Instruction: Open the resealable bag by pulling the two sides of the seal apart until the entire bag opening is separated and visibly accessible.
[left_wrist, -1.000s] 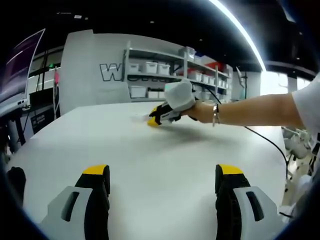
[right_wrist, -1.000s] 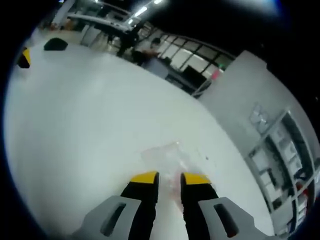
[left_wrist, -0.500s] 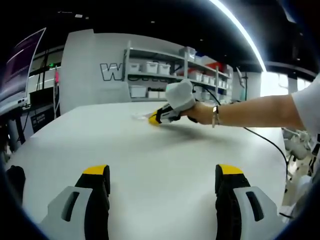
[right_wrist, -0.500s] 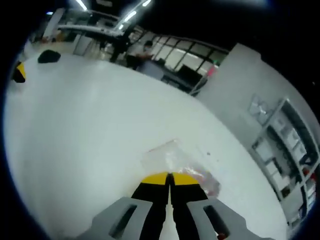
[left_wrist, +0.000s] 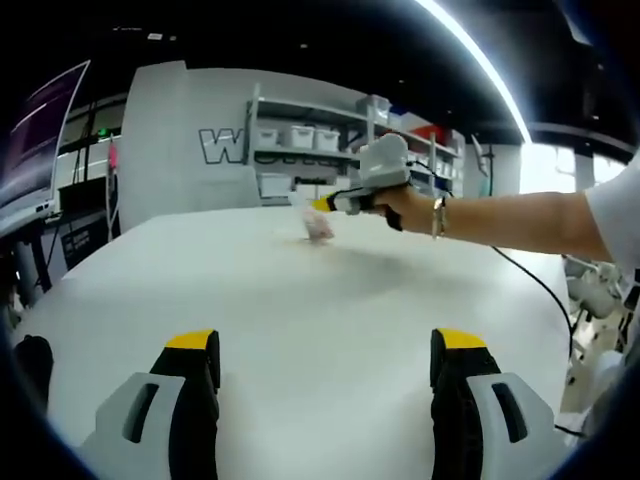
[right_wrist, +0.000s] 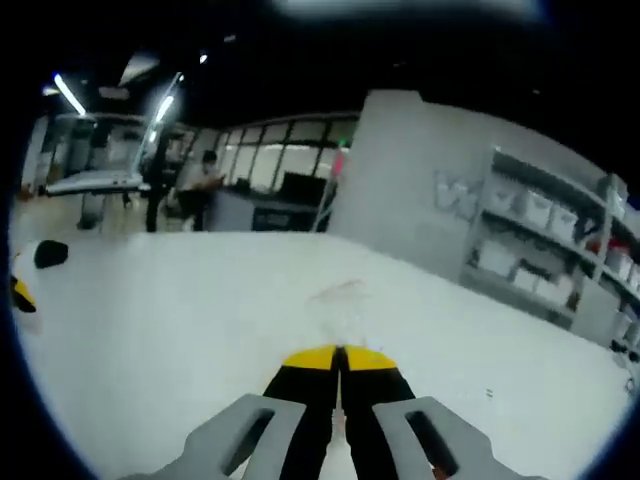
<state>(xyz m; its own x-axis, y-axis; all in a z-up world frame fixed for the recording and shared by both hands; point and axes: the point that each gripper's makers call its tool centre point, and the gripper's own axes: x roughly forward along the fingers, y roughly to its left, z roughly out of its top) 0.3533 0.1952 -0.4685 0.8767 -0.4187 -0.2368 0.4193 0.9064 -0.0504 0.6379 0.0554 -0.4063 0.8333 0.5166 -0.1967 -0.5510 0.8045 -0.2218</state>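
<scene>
Bag (left_wrist: 316, 226) pinched in right gripper (right_wrist: 339, 353) and held clear of worktop (left_wrist: 320, 320), seal apparently unopened; left gripper (left_wrist: 325, 345) gapes empty, so pulling remains.

White table (left_wrist: 300, 300) in front; grey wall (left_wrist: 190, 140) with big letters; shelves (left_wrist: 330, 140) with white bins; ceiling light strip (left_wrist: 480, 65); windows (right_wrist: 270, 165) behind.

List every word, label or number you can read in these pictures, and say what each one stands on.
"W": large outlined letters on the grey wall, the rest hidden behind the shelving.
The same lettering in the right gripper view: too blurred to read.
Bin labels on the shelves: too small to read.
</scene>
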